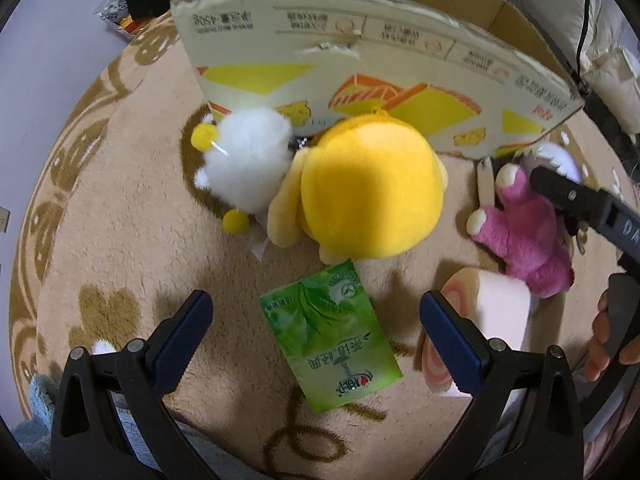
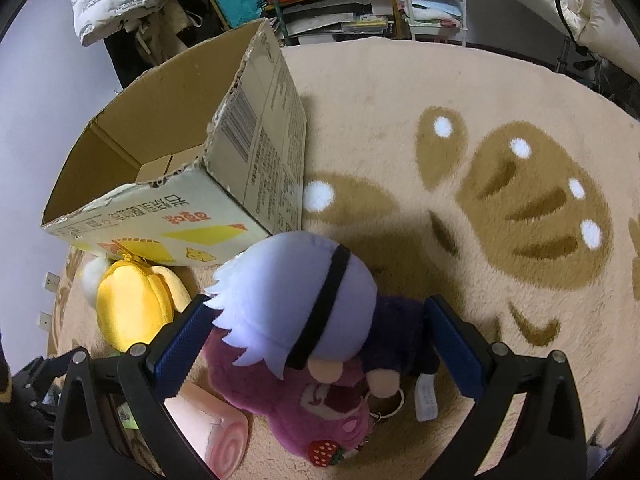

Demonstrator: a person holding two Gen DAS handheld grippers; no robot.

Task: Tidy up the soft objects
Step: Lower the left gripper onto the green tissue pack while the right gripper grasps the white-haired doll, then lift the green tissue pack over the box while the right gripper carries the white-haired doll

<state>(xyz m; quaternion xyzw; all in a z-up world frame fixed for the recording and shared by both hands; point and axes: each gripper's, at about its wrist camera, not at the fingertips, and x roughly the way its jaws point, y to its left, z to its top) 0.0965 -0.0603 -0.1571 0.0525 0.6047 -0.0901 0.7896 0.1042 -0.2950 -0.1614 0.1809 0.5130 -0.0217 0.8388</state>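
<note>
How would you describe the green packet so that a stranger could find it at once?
Start at the open cardboard box on the beige rug. Before it sits a yellow plush; the green tissue packet lies flat just beyond that. It alone is flat, glossy and printed with leaves.

Two close downward views, shared box (image 1: 360, 60).

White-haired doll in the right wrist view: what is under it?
The white-haired doll lies on top of the pink bear plush, between the open fingers of the right hand-held gripper. The bear's face and strawberry show; its upper body is covered.
</note>
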